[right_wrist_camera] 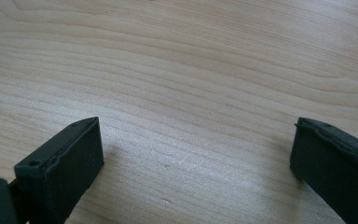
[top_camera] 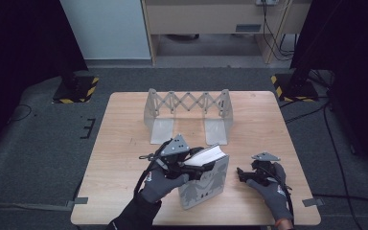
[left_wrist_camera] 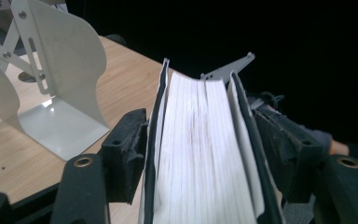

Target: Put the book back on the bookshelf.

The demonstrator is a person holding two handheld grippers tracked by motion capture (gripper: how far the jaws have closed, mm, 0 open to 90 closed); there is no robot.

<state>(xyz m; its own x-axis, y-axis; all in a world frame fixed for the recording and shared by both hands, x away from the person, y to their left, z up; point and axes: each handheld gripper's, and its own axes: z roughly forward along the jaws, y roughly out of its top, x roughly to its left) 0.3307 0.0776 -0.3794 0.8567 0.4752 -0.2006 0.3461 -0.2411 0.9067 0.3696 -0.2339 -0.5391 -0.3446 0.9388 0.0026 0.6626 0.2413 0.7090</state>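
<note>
Near the tabletop's front edge, the left gripper (top_camera: 197,168) clamped a grey book (top_camera: 206,184) by its top, both covers pinched. The right gripper (top_camera: 243,174) lay spread and empty alongside. The book might swing or slip before reaching the expandable bookend rack (top_camera: 188,114).

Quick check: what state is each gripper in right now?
Left gripper: shut on the thick grey-covered book, jaws pressing both covers.
Right gripper: open, holding nothing, jaws wide apart over the pale wooden table.
</note>
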